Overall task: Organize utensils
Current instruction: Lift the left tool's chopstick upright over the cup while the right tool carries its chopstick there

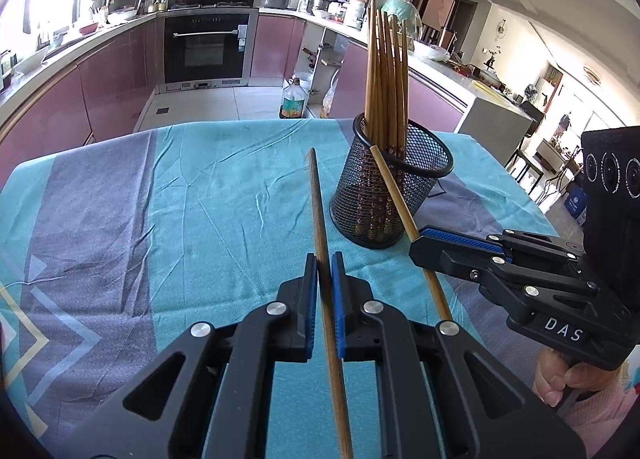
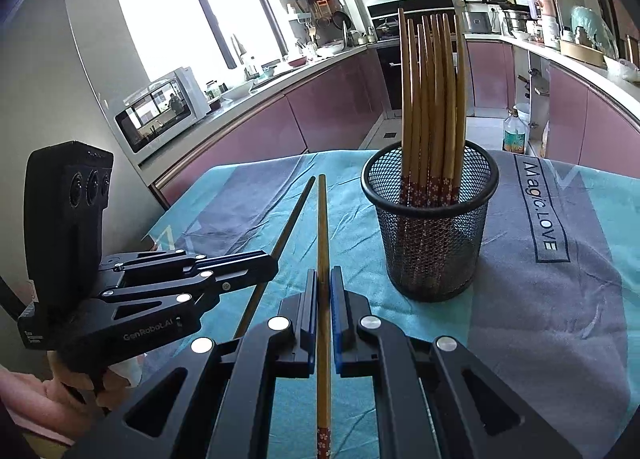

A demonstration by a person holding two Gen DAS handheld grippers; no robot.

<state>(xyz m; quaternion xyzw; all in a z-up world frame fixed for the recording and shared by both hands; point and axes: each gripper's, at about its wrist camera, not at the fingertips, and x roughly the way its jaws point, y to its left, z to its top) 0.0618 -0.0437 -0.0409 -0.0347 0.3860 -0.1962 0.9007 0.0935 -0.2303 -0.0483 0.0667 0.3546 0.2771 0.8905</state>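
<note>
**Two chopsticks in the tongs, most already in the holder**

Each set of tongs is clamped on one chopstick. The left tongs [image 1: 325, 271] have closed on a darker chopstick [image 1: 318, 211] that runs straight ahead between the pads, its tip raised over the cloth. The right tongs [image 2: 324, 287] are likewise closed on a lighter chopstick [image 2: 322, 227], its flower-patterned end pointing back toward the wrist.

Ahead and to the right of both stands the black mesh holder [image 2: 430, 235], already carrying a bundle of chopsticks [image 2: 434, 99] upright, patterned ends down. From the left wrist view, the right-hand chopstick crosses in front of the holder's wall.

No loose chopsticks show on the teal tablecloth [image 1: 200, 187] covering the tabletop, so these two look like the last; what seemingly remains is lifting, tipping and dropping them in.
</note>
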